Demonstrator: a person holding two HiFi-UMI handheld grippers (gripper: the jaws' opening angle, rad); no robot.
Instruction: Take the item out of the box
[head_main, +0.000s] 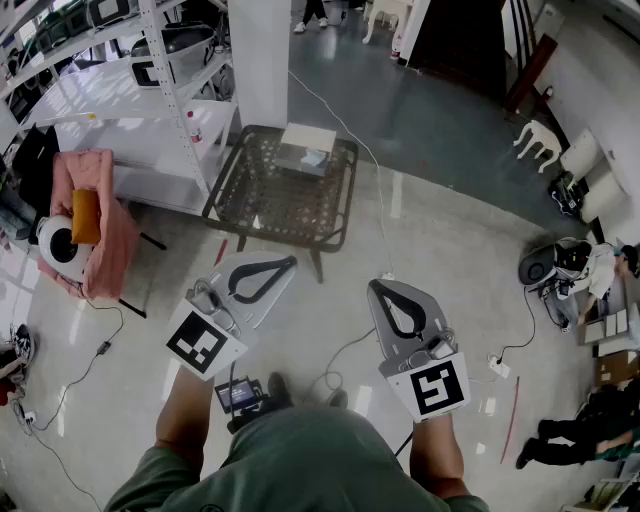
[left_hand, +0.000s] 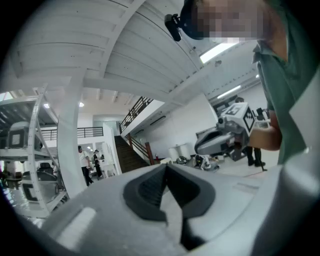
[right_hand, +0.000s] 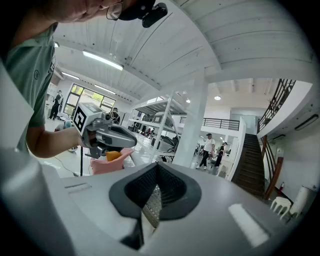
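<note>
1. Both grippers are nearest, held over the glossy floor on the near side of the wire table (head_main: 262, 195), well apart from it.
2. Left gripper (head_main: 291, 262): its jaws are pressed together with nothing between them.
3. Right gripper (head_main: 375, 287): its jaws also meet, empty.
4. On the table's far edge sits the box (head_main: 302, 142); what it holds is too small to make out.
5. Left of the table stand a white shelving rack (head_main: 170, 90) and a pink cloth heap (head_main: 105, 235).
</note>
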